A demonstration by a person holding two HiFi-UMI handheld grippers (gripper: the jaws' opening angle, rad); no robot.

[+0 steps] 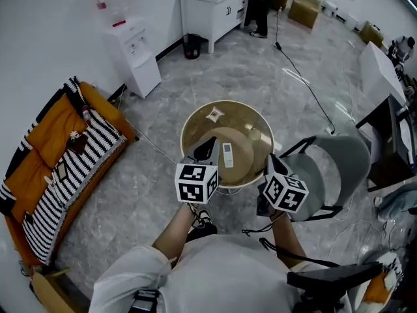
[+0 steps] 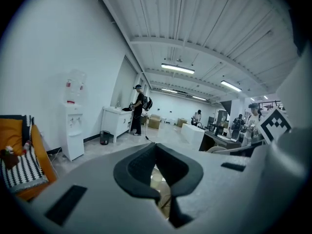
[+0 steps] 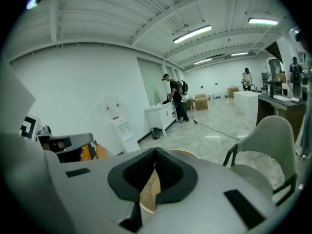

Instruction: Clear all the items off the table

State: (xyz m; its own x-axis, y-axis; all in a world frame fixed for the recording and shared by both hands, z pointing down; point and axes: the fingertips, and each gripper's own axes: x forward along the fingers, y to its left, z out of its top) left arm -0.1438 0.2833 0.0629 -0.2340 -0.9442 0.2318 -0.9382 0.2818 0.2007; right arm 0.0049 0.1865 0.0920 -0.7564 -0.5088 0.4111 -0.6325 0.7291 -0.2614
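A round wooden table stands just ahead of me in the head view. On it lie a tan hat-like disc, a white remote on top of the disc, and a small red-and-white packet at the far side. My left gripper hangs over the table's near left edge, shut with nothing in it. My right gripper is at the near right edge, also shut and empty. In the left gripper view the pads meet at the left gripper. The right gripper shows the table beyond its tips.
A grey chair stands close to the table's right. An orange sofa with a striped blanket is at the left wall, beside a water dispenser. A white cabinet, a black bin and a person are farther off. A cable runs over the floor.
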